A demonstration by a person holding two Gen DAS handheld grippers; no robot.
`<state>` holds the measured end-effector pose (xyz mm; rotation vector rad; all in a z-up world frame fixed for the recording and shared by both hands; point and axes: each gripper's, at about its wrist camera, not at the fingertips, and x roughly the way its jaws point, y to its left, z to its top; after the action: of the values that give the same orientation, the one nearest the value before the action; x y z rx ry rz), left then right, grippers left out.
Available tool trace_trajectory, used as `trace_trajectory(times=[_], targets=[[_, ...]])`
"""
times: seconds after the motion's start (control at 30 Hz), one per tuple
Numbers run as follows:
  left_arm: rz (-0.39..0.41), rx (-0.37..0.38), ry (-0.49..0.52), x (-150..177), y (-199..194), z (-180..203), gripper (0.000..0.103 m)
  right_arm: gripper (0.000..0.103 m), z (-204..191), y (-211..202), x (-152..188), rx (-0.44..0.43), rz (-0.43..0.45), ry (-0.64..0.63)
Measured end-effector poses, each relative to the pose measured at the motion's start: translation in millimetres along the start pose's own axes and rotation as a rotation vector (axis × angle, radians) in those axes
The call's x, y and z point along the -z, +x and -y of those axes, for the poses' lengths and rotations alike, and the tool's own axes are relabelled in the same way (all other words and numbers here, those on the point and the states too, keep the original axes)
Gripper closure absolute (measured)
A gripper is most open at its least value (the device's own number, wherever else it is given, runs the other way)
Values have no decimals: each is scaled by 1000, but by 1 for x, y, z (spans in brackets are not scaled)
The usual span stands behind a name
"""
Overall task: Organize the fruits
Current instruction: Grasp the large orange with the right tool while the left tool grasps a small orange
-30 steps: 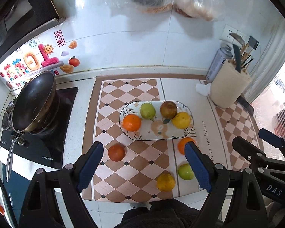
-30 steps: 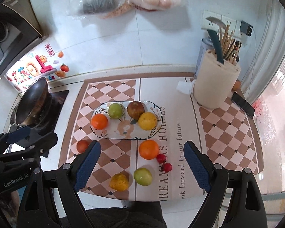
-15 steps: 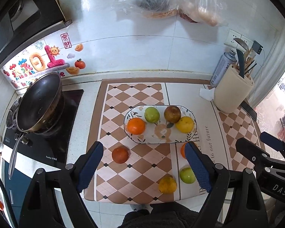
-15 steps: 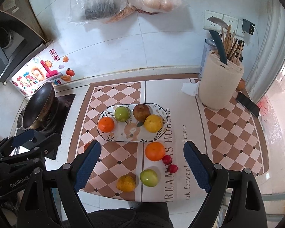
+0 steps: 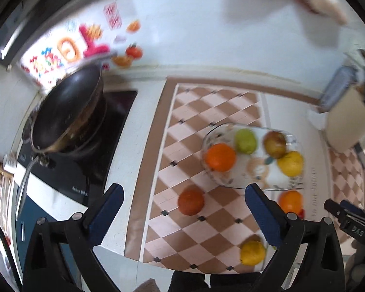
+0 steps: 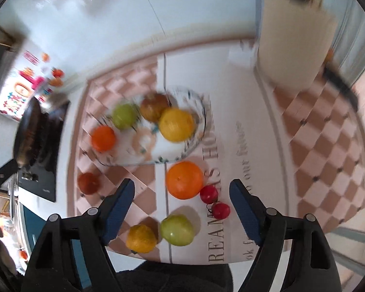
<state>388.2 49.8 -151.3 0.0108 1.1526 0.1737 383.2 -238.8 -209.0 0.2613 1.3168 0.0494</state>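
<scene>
Your left claw (image 5: pixel 182 209) hangs over the checked mat (image 5: pixel 206 112) on the bench (image 5: pixel 138 131), its jaws spreading wide and gripping nothing; a dark red fruit (image 5: pixel 191 202) lies on the mat between them. Right of it, the oval plate (image 6: pixel 197 121) holds an orange, a green fruit, a brown one and a yellow one. Your right claw (image 6: pixel 181 197) is closing, still empty, around a loose orange (image 6: pixel 183 179), two small red fruits (image 6: pixel 208 194), a green fruit (image 6: pixel 177 230) and a yellow one (image 6: pixel 141 238).
</scene>
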Motion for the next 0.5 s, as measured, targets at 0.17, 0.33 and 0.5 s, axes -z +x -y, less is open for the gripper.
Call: trace_trajectory(times=[0.17, 0.33, 0.5], targets=[[-196, 22, -38, 4, 68, -13, 1, 20, 12, 68, -6, -31, -135, 57], [-402, 67, -74, 20, 137, -11, 1, 20, 10, 105, -11, -19, -206, 52], [-477, 79, -99, 30, 174, -10, 1, 20, 2, 125, -14, 5, -245, 29]])
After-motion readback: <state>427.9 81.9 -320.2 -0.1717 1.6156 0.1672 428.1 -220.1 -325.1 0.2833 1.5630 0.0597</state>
